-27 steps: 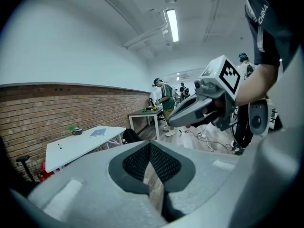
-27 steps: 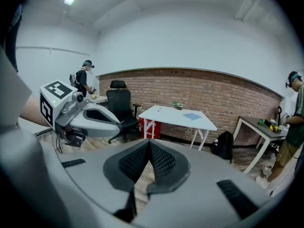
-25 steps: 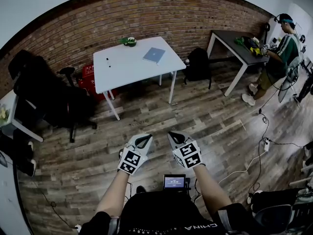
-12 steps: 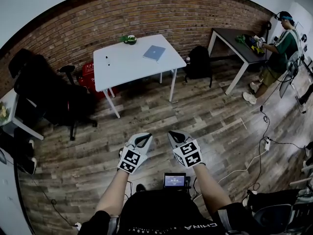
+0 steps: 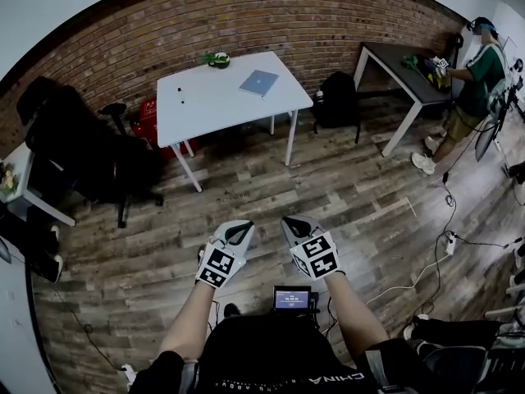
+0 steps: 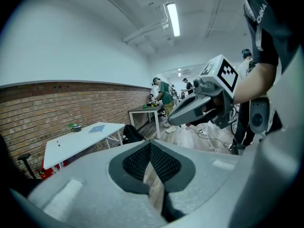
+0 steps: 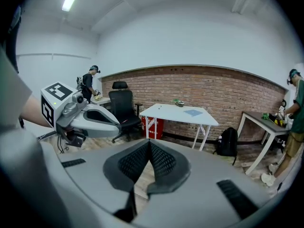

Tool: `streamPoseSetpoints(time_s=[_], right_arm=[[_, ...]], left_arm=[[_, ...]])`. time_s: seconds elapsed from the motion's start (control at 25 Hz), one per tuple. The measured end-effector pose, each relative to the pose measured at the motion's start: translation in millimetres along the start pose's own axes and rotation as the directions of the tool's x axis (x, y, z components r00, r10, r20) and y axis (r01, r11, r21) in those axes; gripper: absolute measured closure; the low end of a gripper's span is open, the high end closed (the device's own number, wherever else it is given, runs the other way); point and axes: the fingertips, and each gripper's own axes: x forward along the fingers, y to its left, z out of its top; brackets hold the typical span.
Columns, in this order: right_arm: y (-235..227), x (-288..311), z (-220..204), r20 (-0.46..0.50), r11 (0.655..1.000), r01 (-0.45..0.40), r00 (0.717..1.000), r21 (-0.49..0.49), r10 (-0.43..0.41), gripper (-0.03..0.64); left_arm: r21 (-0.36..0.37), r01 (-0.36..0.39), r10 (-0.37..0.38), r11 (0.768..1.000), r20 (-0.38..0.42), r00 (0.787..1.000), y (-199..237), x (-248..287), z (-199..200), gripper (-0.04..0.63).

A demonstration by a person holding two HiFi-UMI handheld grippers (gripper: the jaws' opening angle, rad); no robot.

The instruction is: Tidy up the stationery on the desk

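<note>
With the left gripper (image 5: pixel 238 235) and right gripper (image 5: pixel 297 230) both closed on nothing and held over the wooden floor, the task seems to be at its approach step: the flat blue notebook (image 5: pixel 259 82) and small dark pen (image 5: pixel 181 101) lie untouched on the white rectangular desk (image 5: pixel 213 109) well ahead, so the next move likely calls for walking up and opening a jaw.

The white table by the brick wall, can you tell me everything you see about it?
The white table has a flat, smooth rectangular top on thin white legs, and stands level on the wood floor, close to the brick wall. A blue notebook lies flat on it near the right end. A small green thing, too far away to name, sits at the back edge, and a tiny dark thing lies near the left. Nobody is touching it.
</note>
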Motion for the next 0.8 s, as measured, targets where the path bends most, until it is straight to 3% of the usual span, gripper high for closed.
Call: streamPoseSetpoints(time_s=[0.52, 0.8], right_arm=[[-34, -6, -22, -0.020, 0.999, -0.051, 0.998, -0.007, 0.051, 0.607], [-41, 25, -21, -0.047, 0.998, -0.066, 0.997, -0.008, 0.066, 0.607]], left_arm=[[-0.031, -0.113, 0.111, 0.993, -0.045, 0.993, -1, 14, -7, 0.589], [-0.055, -0.100, 0.097, 0.993, -0.051, 0.994, 22, 32, -21, 0.589]])
